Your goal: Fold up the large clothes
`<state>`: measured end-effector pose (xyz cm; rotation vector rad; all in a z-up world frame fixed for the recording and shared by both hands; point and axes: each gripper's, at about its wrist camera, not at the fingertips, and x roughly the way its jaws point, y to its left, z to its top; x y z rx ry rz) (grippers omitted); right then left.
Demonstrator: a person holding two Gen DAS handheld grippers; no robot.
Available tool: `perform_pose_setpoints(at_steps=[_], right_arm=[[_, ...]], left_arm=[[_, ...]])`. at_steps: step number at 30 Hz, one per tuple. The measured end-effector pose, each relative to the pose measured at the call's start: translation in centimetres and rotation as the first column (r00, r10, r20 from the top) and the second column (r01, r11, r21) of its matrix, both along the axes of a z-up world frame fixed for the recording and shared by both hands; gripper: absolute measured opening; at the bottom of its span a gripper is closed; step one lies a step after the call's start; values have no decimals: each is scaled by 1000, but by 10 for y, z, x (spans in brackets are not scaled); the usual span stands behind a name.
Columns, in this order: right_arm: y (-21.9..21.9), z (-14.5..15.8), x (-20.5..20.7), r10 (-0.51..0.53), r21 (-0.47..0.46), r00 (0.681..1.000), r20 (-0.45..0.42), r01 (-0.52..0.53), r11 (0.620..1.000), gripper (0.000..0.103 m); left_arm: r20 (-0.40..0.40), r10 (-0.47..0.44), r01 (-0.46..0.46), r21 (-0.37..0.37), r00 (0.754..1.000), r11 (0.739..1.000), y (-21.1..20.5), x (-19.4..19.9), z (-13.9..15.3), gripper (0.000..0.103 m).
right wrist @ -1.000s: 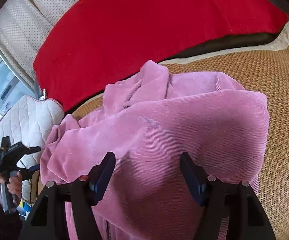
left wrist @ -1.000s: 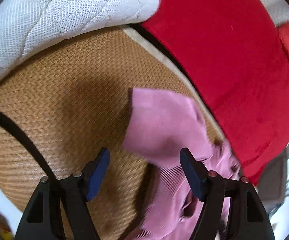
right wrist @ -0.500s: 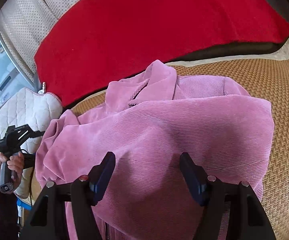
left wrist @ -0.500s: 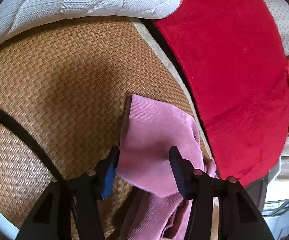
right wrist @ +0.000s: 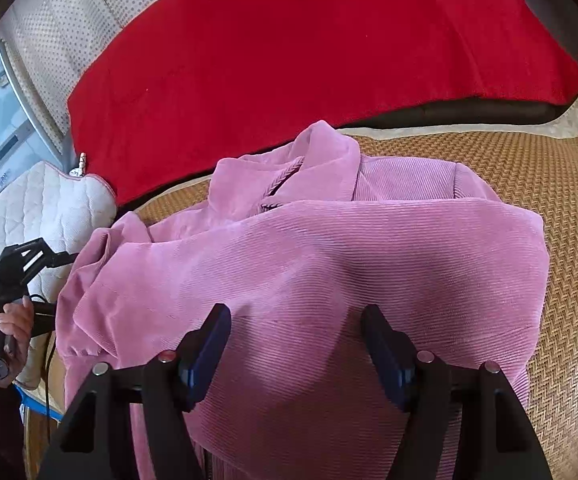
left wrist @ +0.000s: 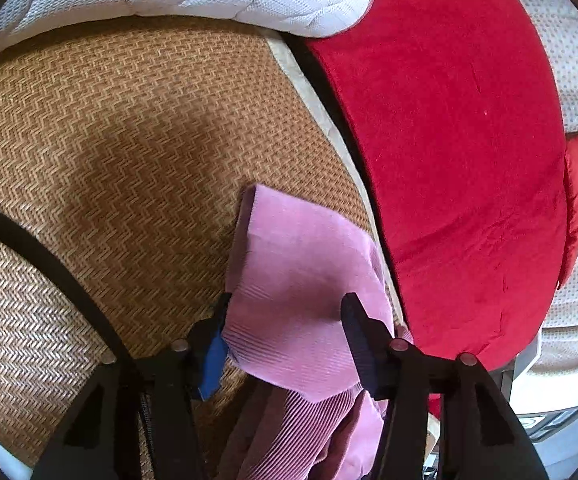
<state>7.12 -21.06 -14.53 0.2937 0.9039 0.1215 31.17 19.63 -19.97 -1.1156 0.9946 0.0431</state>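
Pink corduroy jacket (right wrist: 329,264) lies partly folded on the woven straw mat (right wrist: 561,208), collar toward the red blanket (right wrist: 289,52). Left gripper (left wrist: 285,328): jaws apart, straddling the jacket's sleeve cuff (left wrist: 289,280), not clamped on it; right gripper (right wrist: 295,340): jaws wide apart over the jacket's folded body, holding nothing. Risk, as judged: left jaws closing on only the top cuff layer, so the sleeve slips out and the fold skews.
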Motion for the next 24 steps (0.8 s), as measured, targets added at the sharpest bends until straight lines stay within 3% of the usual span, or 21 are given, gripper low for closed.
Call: perform_pose_setpoints(at_steps=[3, 4, 10, 13, 15, 17, 20, 24], right_arm=[[0, -1, 1, -1, -5, 1000, -2, 1, 1000, 70], [0, -1, 1, -1, -7, 1000, -1, 1, 1000, 70], [-1, 0, 0, -2, -4, 1000, -1, 2, 1000, 70], [-2, 0, -1, -6, 1, 1000, 0, 6, 1000, 70], [-5, 1, -2, -13, 8, 1000, 3, 12, 1000, 70], [-8, 3, -4, -23, 14, 1000, 11, 23, 1000, 70], [-17, 9, -8, -47, 29, 998, 32, 46, 999, 70], [-30, 16, -13, -84, 55, 995, 58, 81, 995, 70]], left_arm=[[25, -19, 18, 55, 1000, 998, 0, 5, 8, 14], [33, -25, 22, 71, 999, 997, 2, 4, 14, 8], [146, -66, 34, 214, 987, 976, 3, -3, 54, 5], [223, -122, 54, 288, 967, 956, -3, -11, 87, 4], [267, -187, 81, 364, 945, 928, -17, -19, 120, 4], [306, -252, 107, 420, 918, 901, -35, -27, 147, 4], [352, -391, 167, 524, 850, 835, -75, -44, 192, 4], [372, -603, 273, 643, 706, 716, -149, -74, 241, 4]])
